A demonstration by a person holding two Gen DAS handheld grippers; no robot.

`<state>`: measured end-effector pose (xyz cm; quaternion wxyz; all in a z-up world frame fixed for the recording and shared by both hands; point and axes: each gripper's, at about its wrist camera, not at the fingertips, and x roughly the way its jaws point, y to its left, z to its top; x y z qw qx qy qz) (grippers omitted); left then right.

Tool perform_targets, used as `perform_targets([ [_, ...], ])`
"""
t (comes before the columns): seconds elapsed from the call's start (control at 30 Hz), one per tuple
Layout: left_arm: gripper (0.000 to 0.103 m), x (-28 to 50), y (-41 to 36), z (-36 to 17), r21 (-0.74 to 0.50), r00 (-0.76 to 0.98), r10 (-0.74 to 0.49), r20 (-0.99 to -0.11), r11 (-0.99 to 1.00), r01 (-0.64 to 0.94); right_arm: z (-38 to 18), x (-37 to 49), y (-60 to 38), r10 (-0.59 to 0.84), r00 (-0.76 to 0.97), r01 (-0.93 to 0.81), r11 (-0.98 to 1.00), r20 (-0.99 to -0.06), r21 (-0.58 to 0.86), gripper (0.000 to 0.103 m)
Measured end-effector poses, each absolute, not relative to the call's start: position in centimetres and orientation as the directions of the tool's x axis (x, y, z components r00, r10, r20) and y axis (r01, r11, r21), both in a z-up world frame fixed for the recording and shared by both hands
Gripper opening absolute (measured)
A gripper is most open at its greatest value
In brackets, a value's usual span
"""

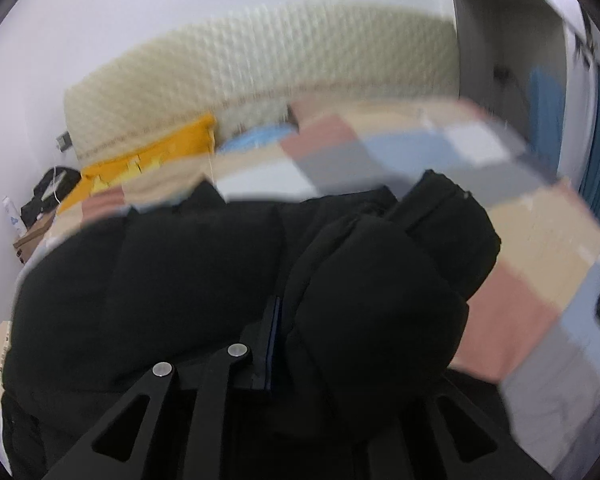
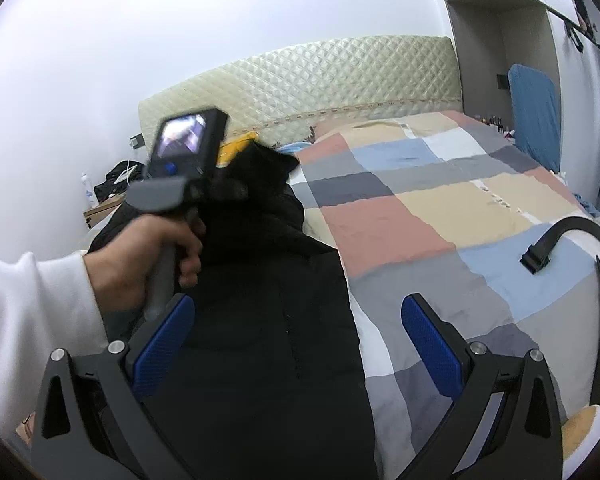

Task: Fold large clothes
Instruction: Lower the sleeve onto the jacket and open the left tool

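Toward twelve o'clock across the patchwork bedspread, the left gripper, pinching the puffy black quilted jacket, should lay its fold flat, while the right gripper, spread wide and empty, pins the hem.

No text, label, brand or number can be read on anything in either view.

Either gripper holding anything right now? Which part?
Left gripper is shut on a puffy fold of the black padded jacket; which part of the garment cannot be told. Right gripper is open over the jacket, holding nothing.
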<state>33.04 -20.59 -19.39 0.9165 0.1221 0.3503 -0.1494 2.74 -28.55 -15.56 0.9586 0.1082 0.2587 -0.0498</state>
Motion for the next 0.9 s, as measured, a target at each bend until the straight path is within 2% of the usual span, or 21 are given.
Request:
perform_targets([
  [0.13,0.016,33.2,-20.9,-21.2,0.179,0.698,-0.163,-0.698,0.903,0.39,-16.0,3.4,-28.6,-0.034,0.855,0.15,0.971,-0.518,0.185,0.103],
  [0.23,0.018,33.3,-20.3,-20.9,0.154,0.691,-0.172,-0.702,0.911,0.384,-16.1,3.5,-28.5,-0.025,0.856,0.137,0.974,-0.516,0.179,0.103],
  [0.37,0.02,32.0,-20.3,-19.9,0.186,0.727,-0.151,-0.67,0.914,0.361,-16.1,3.5,-28.5,-0.03,0.861,0.137,0.975,-0.508,0.174,0.103],
  [0.47,0.036,31.1,-20.2,-19.2,0.197,0.732,-0.143,-0.666,0.913,0.358,-16.1,3.5,-28.5,-0.036,0.864,0.141,0.975,-0.502,0.173,0.103],
  [0.53,0.065,30.3,-20.3,-18.8,0.229,0.743,-0.129,-0.657,0.905,0.36,-16.1,3.5,-28.4,-0.053,0.868,0.151,0.975,-0.494,0.161,0.103],
  [0.57,0.068,30.1,-20.3,-18.6,0.24,0.748,-0.129,-0.651,0.9,0.363,-16.2,3.5,-28.5,-0.058,0.868,0.154,0.976,-0.493,0.157,0.103],
  [0.77,0.069,28.6,-17.6,-15.3,0.158,0.731,-0.179,-0.658,0.917,0.367,-16.2,3.4,-29.1,-0.071,0.876,0.165,0.974,-0.477,0.158,0.103],
  [0.9,0.069,27.0,-14.8,-12.0,0.057,0.701,-0.263,-0.663,0.916,0.398,-15.8,3.2,-28.9,-0.086,0.885,0.175,0.972,-0.457,0.156,0.103],
])
